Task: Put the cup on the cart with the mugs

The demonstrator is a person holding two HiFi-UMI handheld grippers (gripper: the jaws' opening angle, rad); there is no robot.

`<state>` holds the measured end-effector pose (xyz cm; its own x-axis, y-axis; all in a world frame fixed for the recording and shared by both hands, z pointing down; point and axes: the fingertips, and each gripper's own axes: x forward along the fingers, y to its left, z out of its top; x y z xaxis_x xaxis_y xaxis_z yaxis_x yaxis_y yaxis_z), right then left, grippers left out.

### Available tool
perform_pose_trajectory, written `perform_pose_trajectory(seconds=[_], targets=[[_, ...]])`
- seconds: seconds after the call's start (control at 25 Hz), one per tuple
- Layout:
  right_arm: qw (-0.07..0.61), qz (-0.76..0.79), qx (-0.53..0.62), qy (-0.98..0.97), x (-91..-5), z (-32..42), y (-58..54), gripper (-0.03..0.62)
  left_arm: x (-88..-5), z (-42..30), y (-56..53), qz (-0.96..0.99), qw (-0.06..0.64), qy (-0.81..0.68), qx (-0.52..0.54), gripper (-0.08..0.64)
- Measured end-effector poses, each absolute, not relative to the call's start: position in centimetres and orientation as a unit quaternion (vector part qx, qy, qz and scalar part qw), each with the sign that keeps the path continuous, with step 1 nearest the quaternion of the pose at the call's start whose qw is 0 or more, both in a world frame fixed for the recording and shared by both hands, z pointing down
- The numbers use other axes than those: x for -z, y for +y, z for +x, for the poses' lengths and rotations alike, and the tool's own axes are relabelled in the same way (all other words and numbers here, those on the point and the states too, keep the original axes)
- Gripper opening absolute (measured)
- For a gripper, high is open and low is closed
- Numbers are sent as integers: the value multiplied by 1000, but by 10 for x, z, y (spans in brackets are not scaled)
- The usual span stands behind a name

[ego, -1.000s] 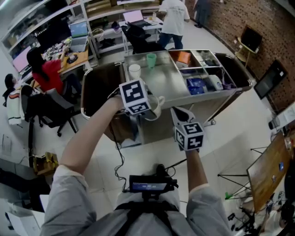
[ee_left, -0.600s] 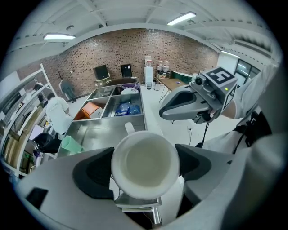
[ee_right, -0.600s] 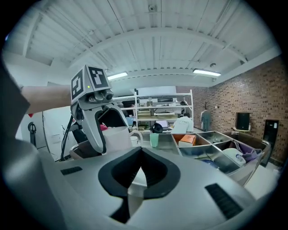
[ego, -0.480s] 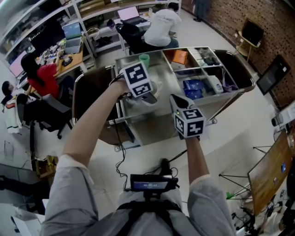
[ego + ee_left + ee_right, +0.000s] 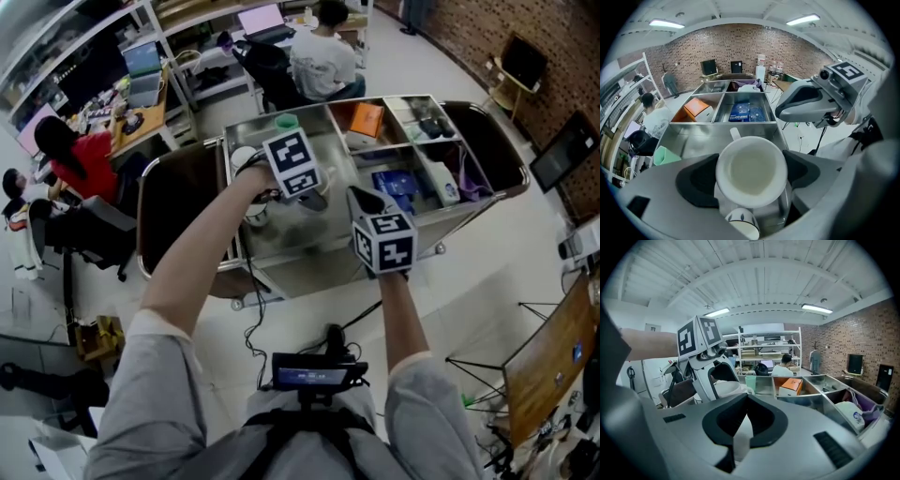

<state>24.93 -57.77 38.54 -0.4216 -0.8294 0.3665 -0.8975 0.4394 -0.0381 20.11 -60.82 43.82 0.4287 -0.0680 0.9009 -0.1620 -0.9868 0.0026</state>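
Observation:
A white cup (image 5: pixel 751 171) sits between the jaws of my left gripper (image 5: pixel 751 174), which is shut on its sides, mouth toward the camera. In the head view the left gripper (image 5: pixel 302 195) hangs over the left tray of the steel cart (image 5: pixel 309 267) and its marker cube hides most of the cup. Just under the cup stands a small patterned mug (image 5: pixel 740 224). More white mugs (image 5: pixel 244 157) and a green cup (image 5: pixel 286 122) stand in the same tray. My right gripper (image 5: pixel 364 199) hovers at the cart's near edge, shut with nothing in it (image 5: pixel 747 399).
The cart's right compartments hold an orange box (image 5: pixel 696 108), a blue coffee box (image 5: pixel 746 112) and small items. Dark bags hang at both cart ends (image 5: pixel 173 202). A person sits just beyond the cart (image 5: pixel 323 61), others at desks on the left (image 5: pixel 70 150).
My left gripper has carried the cup forward from the cart's near edge to over the left tray, close to the mugs. The right gripper has hardly moved.

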Motion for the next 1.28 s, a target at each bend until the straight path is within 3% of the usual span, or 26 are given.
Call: perform_pose_trajectory(seconds=[1.28], targets=[[141, 508, -164, -834, -421, 289, -590, 8, -517, 242, -642, 835, 38, -77, -544, 441]])
